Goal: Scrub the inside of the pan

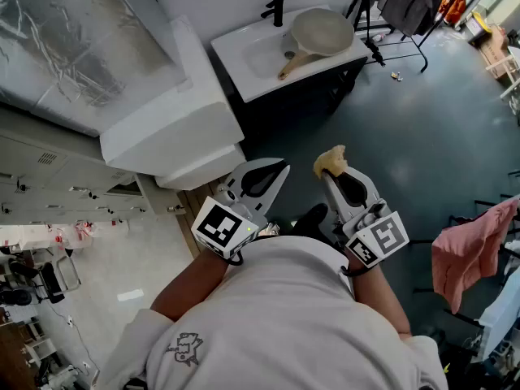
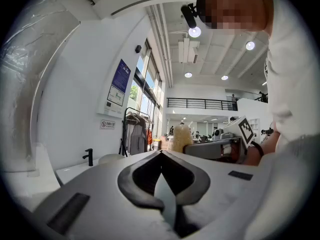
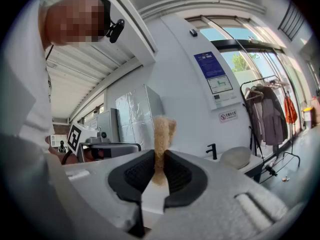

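My left claw point(image 1: 280, 169) pinched fully closed on nothing, my right claw point(image 1: 328, 177) clamped on a yellow sponge point(image 1: 331, 160), both held level, pan point(image 1: 319, 32) well apart ahead, on the washbasin's point(image 1: 244, 63) right end beside the black tap point(image 1: 275, 10).

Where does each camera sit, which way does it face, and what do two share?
Head view: on the head, steeply down at left gripper, right gripper, forearms, shirt; sink with pan beyond.
Left gripper view: on that gripper, level along shut, empty jaws toward the sink.
Right gripper view: on that gripper, level along jaws clamping the sponge.
Shared: both gripper views show the faucet.
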A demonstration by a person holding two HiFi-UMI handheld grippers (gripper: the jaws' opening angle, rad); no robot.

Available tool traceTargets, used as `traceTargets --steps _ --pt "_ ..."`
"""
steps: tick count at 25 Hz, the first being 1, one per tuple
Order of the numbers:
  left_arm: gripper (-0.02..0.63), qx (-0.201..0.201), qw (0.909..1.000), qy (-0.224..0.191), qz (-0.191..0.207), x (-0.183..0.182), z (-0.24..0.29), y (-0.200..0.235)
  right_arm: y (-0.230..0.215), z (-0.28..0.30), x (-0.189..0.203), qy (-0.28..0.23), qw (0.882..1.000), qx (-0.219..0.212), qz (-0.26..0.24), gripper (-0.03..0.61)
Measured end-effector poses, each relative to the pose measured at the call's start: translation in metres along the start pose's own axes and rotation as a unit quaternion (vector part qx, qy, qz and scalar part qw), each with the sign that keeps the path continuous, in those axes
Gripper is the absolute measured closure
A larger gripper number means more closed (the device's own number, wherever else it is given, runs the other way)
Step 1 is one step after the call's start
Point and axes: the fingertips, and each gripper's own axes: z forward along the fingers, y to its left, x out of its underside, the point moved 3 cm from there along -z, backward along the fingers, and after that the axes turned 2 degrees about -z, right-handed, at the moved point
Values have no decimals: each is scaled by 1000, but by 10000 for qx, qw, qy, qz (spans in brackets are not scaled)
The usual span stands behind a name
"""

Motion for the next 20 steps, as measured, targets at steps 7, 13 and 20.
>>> traceTargets --steps 7,13,20 --pt "612 81 10000 0 -57 0 3 1 -1 2 -1 53 10000 21 14 528" --pt "612 170 9997 60 -140 6 17 0 -16 -5 -1 5 9997 172 145 526" --pt "612 189 9993 222 -220 18 53 1 -58 -20 5 -58 9985 351 412 522"
